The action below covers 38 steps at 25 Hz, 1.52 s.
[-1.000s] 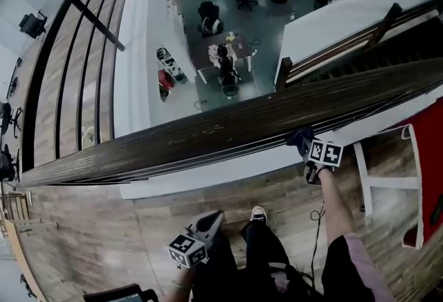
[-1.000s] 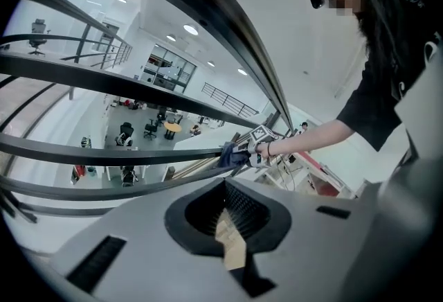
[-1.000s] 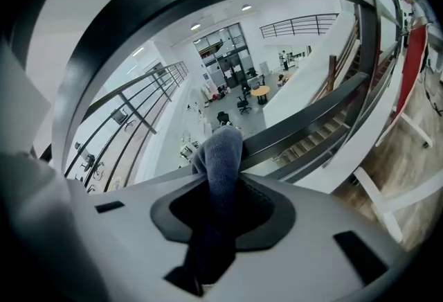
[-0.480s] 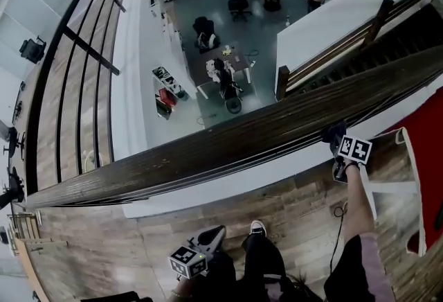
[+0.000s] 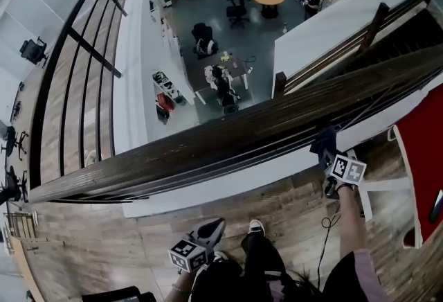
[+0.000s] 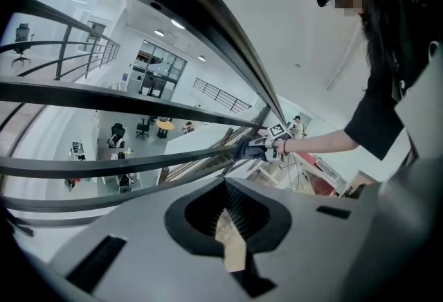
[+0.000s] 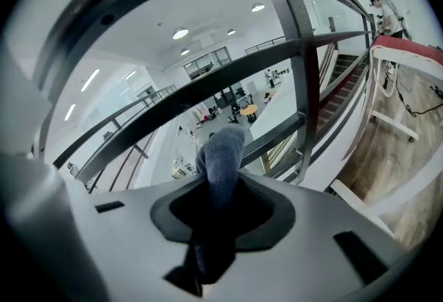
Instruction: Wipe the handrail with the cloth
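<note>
The dark wooden handrail (image 5: 208, 145) runs from lower left to upper right in the head view. A dark blue-grey cloth (image 5: 324, 140) lies against its near edge at the right, with my right gripper (image 5: 332, 158) shut on it. In the right gripper view the cloth (image 7: 221, 152) sticks up out of the shut jaws in front of the black railing bars (image 7: 208, 89). My left gripper (image 5: 208, 231) hangs low by the person's legs, away from the rail, jaws together and empty. The left gripper view shows the handrail (image 6: 208, 10) overhead and the far-off cloth (image 6: 246, 149).
Beyond the rail is a drop to a lower floor with desks, chairs and people (image 5: 221, 79). A stair railing (image 5: 346, 44) descends at the upper right. A red-topped piece with a white frame (image 5: 377, 186) stands at the right on the wooden floor (image 5: 104, 252). A cable (image 5: 320, 224) trails down.
My right gripper slid the cloth to the right along the handrail, then came back slightly left. The left gripper stayed low by the legs.
</note>
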Each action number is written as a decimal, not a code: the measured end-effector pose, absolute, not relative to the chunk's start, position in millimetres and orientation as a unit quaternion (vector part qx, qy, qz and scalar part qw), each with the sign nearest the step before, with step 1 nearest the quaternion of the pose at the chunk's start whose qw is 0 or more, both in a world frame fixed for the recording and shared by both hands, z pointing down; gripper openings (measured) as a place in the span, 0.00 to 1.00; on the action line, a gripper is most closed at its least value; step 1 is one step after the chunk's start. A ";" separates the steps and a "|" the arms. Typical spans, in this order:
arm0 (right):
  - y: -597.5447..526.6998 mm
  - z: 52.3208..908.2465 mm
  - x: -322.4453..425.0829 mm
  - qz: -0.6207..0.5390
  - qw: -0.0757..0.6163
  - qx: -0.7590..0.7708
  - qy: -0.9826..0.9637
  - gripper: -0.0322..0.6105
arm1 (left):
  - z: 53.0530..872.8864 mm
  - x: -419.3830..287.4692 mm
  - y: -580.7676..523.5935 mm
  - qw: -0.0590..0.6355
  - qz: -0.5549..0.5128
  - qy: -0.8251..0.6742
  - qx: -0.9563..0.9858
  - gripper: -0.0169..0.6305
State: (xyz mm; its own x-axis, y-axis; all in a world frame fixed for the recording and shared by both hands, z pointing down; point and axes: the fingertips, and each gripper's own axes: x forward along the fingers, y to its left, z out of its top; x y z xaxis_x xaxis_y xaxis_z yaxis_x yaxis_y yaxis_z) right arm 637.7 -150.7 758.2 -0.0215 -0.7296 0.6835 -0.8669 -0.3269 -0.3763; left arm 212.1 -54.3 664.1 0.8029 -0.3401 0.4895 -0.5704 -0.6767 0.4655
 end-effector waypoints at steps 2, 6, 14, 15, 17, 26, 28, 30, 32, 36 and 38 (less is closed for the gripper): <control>-130.3 746.5 606.1 0.432 0.069 0.687 -0.581 0.19 | 655.1 199.1 -50.6 0.309 0.175 -0.258 0.898 0.03; -83.7 714.2 516.3 0.450 0.039 0.657 -0.604 0.19 | 634.1 160.3 -30.2 0.303 0.157 -0.272 0.900 0.03; 1.1 640.1 308.4 0.447 -0.042 0.609 -0.653 0.19 | 600.6 42.5 23.2 0.257 0.120 -0.298 0.911 0.03; 9.5 631.5 284.4 0.448 -0.051 0.603 -0.658 0.19 | 593.7 29.1 28.4 0.257 0.114 -0.299 0.912 0.03; 28.4 613.5 242.1 0.452 -0.071 0.592 -0.663 0.19 | 575.1 6.7 40.5 0.256 0.102 -0.300 0.913 0.03; 150.6 613.2 104.5 0.442 -0.102 0.573 -0.683 0.19 | 583.8 -84.0 128.3 0.226 0.066 -0.302 0.924 0.03; 162.3 585.6 89.2 0.432 -0.087 0.572 -0.691 0.19 | 560.8 -91.5 134.2 0.227 0.058 -0.301 0.924 0.03; 171.3 548.2 90.1 0.420 -0.070 0.569 -0.704 0.19 | 530.4 -80.9 142.0 0.233 0.051 -0.300 0.923 0.03; 179.5 524.0 93.5 0.408 -0.056 0.562 -0.717 0.19 | 510.7 -67.8 154.5 0.238 0.044 -0.301 0.922 0.03; 181.4 521.7 79.8 0.397 -0.045 0.547 -0.736 0.19 | 505.9 -57.8 168.1 0.230 0.043 -0.291 0.928 0.03; 179.5 522.6 74.2 0.389 -0.042 0.542 -0.744 0.19 | 506.0 -54.9 173.0 0.224 0.044 -0.286 0.931 0.03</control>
